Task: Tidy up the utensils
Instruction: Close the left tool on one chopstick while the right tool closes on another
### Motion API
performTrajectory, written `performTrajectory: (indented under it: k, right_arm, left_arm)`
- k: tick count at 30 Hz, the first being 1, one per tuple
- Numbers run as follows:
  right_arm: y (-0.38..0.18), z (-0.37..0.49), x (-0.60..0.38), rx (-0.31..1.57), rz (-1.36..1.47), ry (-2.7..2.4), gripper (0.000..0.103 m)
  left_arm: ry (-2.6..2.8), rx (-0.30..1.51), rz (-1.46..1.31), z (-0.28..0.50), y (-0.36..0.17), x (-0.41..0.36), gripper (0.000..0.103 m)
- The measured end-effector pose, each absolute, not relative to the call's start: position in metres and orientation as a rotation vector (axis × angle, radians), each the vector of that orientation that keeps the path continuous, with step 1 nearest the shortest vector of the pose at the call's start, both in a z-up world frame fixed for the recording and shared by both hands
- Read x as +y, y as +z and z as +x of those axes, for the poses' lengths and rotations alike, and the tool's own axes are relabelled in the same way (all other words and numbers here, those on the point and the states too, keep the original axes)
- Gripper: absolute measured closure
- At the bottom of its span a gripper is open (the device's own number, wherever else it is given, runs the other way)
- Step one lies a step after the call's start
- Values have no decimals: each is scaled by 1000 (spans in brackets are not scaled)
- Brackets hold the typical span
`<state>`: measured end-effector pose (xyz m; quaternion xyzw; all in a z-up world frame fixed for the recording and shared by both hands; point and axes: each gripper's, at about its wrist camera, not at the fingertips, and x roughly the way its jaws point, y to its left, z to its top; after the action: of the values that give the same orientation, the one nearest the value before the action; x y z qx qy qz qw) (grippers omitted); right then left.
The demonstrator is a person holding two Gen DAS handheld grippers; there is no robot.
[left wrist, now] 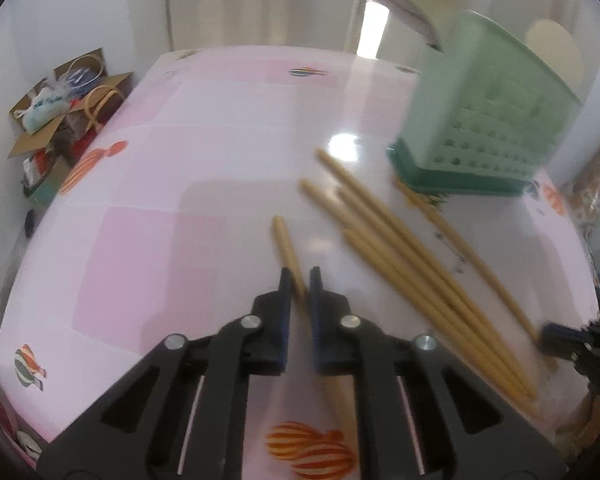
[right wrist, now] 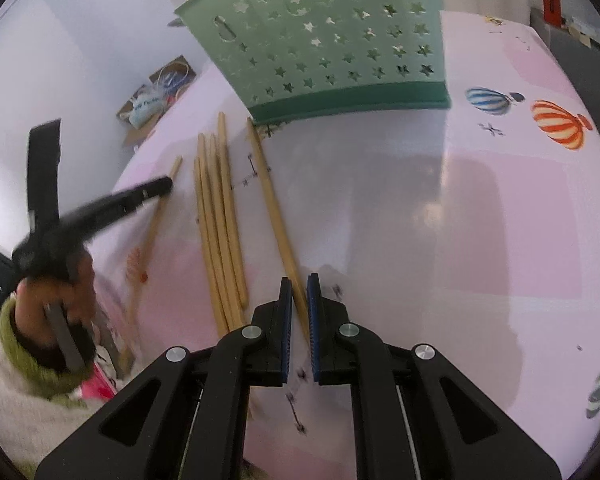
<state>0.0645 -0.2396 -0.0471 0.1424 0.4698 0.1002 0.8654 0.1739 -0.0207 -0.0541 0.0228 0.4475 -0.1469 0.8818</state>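
While both tongs pinched down, the left gripper (left wrist: 300, 280) clamped a lone pale wooden chopstick (left wrist: 286, 248) on the pink balloon-print table (left wrist: 140, 200), and the right gripper (right wrist: 299, 286) nipped another chopstick (right wrist: 272, 196) beside the green star-punched plastic basket (right wrist: 320, 40). Four more sticks (right wrist: 218, 220) lay bundled between them. Light, stiff and slick, they looked best held near the thick end.

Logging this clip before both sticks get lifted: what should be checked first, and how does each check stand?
1. Left claw shut on its own chopstick: ok.
2. Right claw shut on the lone chopstick: ok.
3. Four loose chopsticks lie apart from both grips: ok.
4. Green holder upright on the table: ok.
5. Room inside the holder: cannot tell.
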Motion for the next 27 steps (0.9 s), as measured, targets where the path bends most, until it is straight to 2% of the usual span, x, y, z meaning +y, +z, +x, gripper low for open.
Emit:
performTrajectory:
  k: [8,11,15,22,25,27]
  right_arm:
    - [-36,46,-254,1028,207,191,93]
    - [-25,58,-253,988,181,188,81]
    - [-18,96,-235,939,125,230,81]
    - [-32,149,-194,958,-24,254,81]
    - [-33,151,-189,936,-55,242,85]
    - [-33,151,-188,933,-67,219,95]
  left_arm:
    - [-329,978,-2,180,-51,3,94]
    - [-343,980,17,181,-49,2,88]
    - [-345,1015,39,190,-53,-5,88]
    - [-332,1011,69,203,-55,-13,88]
    - [-322,1003,85,205,-55,-16,88]
    - [-306,995,99,208,-56,-19,91]
